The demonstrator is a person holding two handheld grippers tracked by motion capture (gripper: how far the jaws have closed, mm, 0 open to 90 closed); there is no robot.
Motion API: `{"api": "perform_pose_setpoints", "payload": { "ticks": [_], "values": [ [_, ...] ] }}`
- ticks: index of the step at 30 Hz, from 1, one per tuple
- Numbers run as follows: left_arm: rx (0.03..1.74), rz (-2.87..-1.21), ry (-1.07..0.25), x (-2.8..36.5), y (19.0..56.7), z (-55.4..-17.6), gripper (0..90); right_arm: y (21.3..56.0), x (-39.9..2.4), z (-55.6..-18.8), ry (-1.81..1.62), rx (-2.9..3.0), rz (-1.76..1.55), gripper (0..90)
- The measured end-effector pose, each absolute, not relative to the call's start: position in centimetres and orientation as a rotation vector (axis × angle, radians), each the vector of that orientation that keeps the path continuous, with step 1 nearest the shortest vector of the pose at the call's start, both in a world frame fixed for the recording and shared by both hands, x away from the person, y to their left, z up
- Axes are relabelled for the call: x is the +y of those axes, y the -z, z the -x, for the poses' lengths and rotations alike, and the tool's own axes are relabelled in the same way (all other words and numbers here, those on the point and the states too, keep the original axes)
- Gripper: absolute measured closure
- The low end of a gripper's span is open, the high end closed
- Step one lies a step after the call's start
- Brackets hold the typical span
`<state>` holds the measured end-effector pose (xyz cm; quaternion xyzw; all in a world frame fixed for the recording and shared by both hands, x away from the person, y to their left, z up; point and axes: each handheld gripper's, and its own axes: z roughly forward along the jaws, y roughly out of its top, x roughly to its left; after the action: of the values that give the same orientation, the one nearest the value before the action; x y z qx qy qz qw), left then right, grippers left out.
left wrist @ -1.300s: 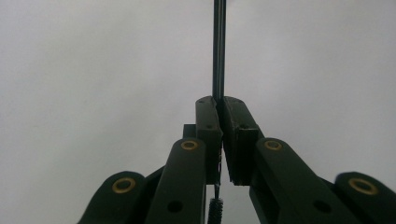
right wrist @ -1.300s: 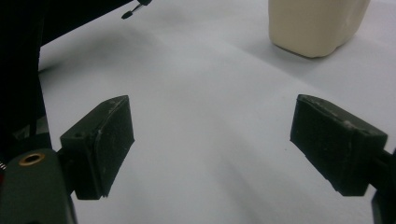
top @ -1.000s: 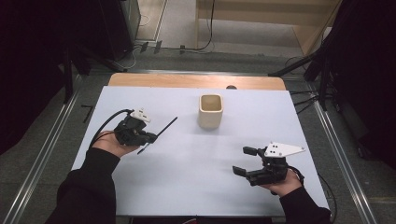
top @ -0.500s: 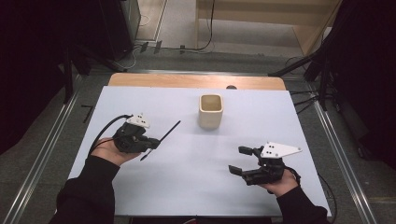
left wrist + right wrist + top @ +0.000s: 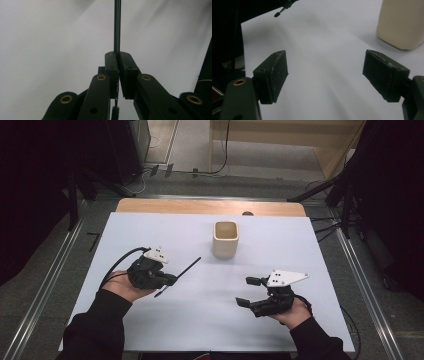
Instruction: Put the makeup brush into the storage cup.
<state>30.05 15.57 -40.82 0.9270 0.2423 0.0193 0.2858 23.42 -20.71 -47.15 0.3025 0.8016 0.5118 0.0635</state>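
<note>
The right gripper (image 5: 249, 292) sits nearest, low at the right of the white table (image 5: 300, 250) in the high view, held in a hand (image 5: 292, 312) with a dark sleeve. Its jaws stand wide apart with nothing between them; they have just closed a little, and the right gripper view shows bare table between the two black pads (image 5: 274, 75).

A little farther back and at the left, the left gripper (image 5: 172, 281) is held in the other hand (image 5: 122, 287), its cable looping off to the left. Its jaws are clamped tight on a thin black rod (image 5: 187, 268). The rod slants up and to the right from the jaws toward the cup, with a short end sticking out below the gripper. In the left gripper view the rod (image 5: 117, 25) runs straight up from between the closed pads, and a small bristled tip shows beneath them. Whether the rod touches the table cannot be told.

Farthest back, near the table's middle, a cream cup (image 5: 225, 239) stands upright with its mouth open, well apart from both grippers. The rod's far end stops short of it
</note>
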Motion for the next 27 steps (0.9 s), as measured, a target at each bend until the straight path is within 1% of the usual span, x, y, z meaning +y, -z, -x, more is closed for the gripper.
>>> {"api": "perform_pose_setpoints", "payload": {
  "ticks": [5, 10, 17, 18, 19, 23, 27],
  "values": [
    [0.608, -2.510, -0.050, 14.6, 40.8, -29.8, 85.9, 47.1, -20.5, -24.4, -1.530, 2.434, -0.919, 19.5],
    [0.561, -2.568, -0.091, 13.4, 40.9, -29.6, 85.9, 46.6, -20.5, -24.4, -1.483, 2.460, -0.833, 20.9],
    [0.536, -2.611, -0.028, 12.3, 41.4, -29.6, 85.9, 46.5, -21.2, -24.9, -1.564, 2.459, -0.825, 20.0],
    [0.523, -2.623, -0.050, 12.1, 41.5, -29.5, 85.9, 46.5, -21.0, -24.9, -1.565, 2.470, -0.822, 19.6],
    [0.516, -2.644, -0.028, 11.9, 41.6, -29.4, 86.0, 46.5, -20.9, -24.9, -1.561, 2.479, -0.810, 19.5],
    [0.468, -2.677, -0.039, 11.2, 41.5, -28.9, 86.0, 46.4, -20.2, -25.0, -1.541, 2.515, -0.747, 19.5],
    [0.427, -2.708, -0.006, 10.5, 41.6, -28.8, 85.9, 46.3, -19.9, -25.1, -1.520, 2.540, -0.709, 19.7]
  ]
}}
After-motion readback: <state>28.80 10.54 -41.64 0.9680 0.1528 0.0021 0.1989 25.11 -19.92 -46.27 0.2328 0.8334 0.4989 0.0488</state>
